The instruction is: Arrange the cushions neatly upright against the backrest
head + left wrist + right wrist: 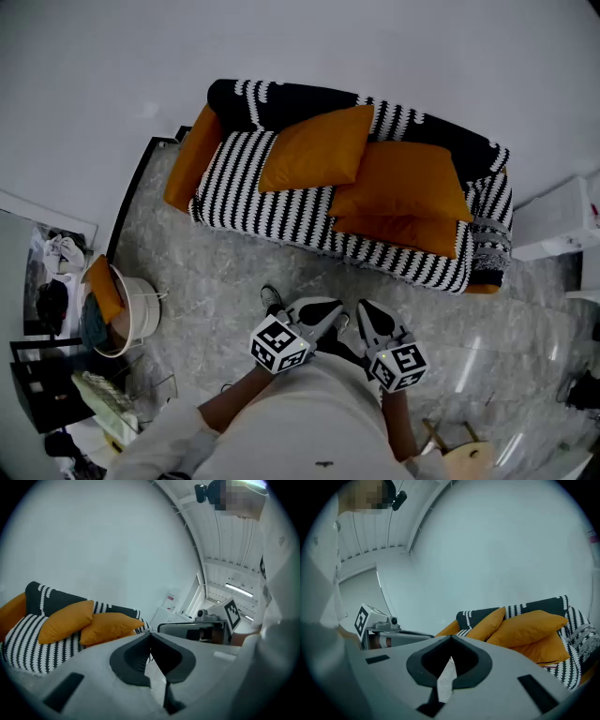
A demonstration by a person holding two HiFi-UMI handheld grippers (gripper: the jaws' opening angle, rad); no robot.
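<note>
White-clad, facing orange square fabric cushions (pixel 314 150) slumping overlapped on black-and-white striped sofa (pixel 234 183), upper centre; holding left gripper (pixel 150 635) and right gripper (pixel 451 640) pressed together, empty; risking dragging neighbours off when tugging one.

In the head view we see only the front strip of the lowest cushion (pixel 398 232); the cushion above it (pixel 405 180) covers the rest. Another orange cushion (pixel 103 289) is sunk partly inside a white basket (pixel 145 309), whose other contents we cannot name. The clutter (pixel 66 394) beside it is too small to identify. A white cabinet (pixel 562 220) is cut by the right edge. In the left gripper view the striped sofa (pixel 28 648) runs out past the dark round border.
</note>
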